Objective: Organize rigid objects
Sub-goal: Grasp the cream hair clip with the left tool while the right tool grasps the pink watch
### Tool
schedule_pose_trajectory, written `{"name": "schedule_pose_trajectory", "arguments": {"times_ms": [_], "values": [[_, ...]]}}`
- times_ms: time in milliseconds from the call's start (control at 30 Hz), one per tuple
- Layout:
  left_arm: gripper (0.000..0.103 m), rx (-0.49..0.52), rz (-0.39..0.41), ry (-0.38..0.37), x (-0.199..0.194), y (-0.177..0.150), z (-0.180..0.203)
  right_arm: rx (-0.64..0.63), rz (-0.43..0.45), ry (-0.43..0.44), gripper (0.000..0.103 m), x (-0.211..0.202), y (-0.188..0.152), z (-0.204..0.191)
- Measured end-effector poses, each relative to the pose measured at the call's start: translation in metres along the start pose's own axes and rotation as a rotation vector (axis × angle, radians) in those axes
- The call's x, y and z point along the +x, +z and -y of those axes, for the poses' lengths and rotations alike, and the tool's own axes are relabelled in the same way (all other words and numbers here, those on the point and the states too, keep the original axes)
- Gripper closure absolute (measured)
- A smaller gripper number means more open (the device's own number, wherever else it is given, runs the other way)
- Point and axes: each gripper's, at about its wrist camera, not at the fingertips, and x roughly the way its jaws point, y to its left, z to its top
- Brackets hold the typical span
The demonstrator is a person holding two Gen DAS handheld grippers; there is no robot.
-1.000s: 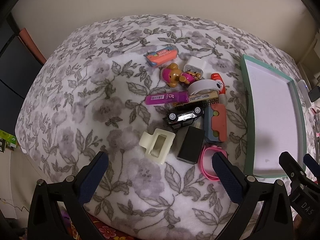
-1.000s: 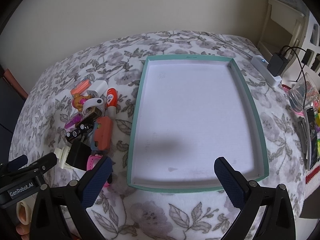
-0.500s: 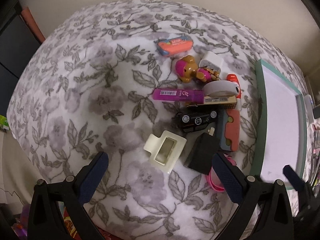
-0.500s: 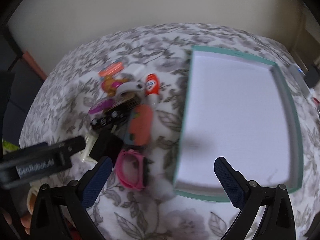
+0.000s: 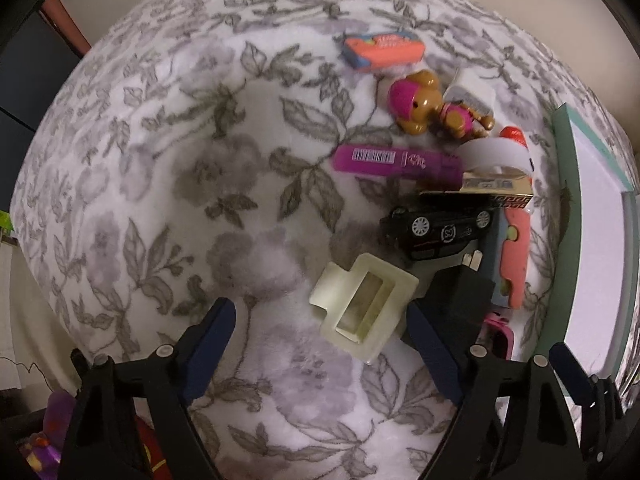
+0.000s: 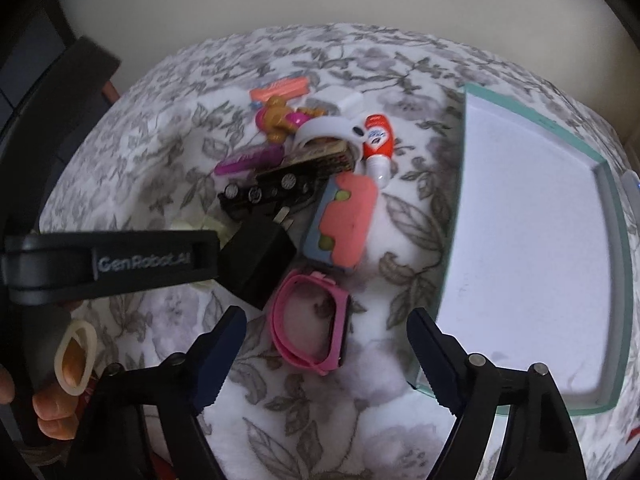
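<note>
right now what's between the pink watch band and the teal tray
Only bare floral blanket: in the right wrist view nothing lies between the pink plastic watch band and the teal-rimmed rectangular tray.

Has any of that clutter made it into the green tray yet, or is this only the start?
Only the start. The green tray holds nothing. Neither claw grips anything: the left claw is closing over the cream hair clip, the right claw around the pink watch. The toy car, dog figure and the rest lie on the blanket.
</note>
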Motion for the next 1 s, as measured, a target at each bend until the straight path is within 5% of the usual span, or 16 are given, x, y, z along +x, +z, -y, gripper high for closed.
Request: {"name": "schedule_pose_trajectory", "arguments": {"times_ms": [200, 300, 500, 600, 1000], "values": [[0.016, -0.002, -0.008, 0.0, 0.013, 0.005, -0.003, -0.031, -0.048, -0.016, 0.026, 0.017, -0.004, -0.006], [0.032, 0.009, -0.036, -0.009, 0.024, 0.007, 0.002, -0.037, -0.06, -0.024, 0.027, 0.025, -0.004, -0.008], [0.034, 0.001, -0.055, -0.014, 0.037, 0.011, -0.001, -0.059, -0.058, -0.056, 0.029, 0.029, -0.005, -0.012], [0.037, 0.005, -0.05, -0.01, 0.04, 0.012, 0.0, -0.072, -0.058, -0.067, 0.039, 0.032, -0.005, -0.015], [0.051, 0.018, -0.03, -0.005, 0.033, 0.007, 0.006, -0.022, -0.043, -0.034, 0.052, 0.026, -0.012, -0.006]]}}
